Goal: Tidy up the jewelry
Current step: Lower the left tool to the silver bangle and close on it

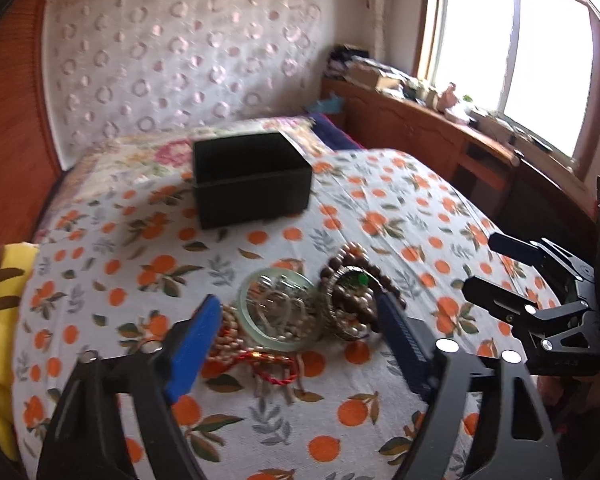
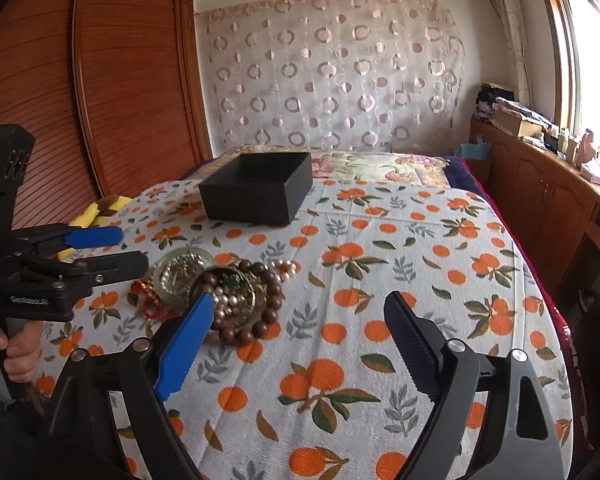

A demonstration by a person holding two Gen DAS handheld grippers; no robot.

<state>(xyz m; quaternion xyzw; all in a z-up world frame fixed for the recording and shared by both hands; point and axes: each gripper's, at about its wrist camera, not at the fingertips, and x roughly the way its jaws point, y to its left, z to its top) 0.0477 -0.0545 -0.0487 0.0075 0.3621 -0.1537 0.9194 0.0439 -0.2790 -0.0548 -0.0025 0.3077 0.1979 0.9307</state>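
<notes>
A pile of jewelry lies on the orange-print cloth: a pale green bangle, brown wooden beads, pearl strands and a red cord bracelet. The pile also shows in the right wrist view. An open black box stands behind it, also in the right wrist view. My left gripper is open, its fingers straddling the pile just above it. My right gripper is open and empty, to the right of the pile; it shows in the left wrist view.
A yellow striped cloth lies at the bed's left edge. A wooden wardrobe stands on the left. A wooden cabinet with clutter runs under the window on the right. A floral quilt lies behind the box.
</notes>
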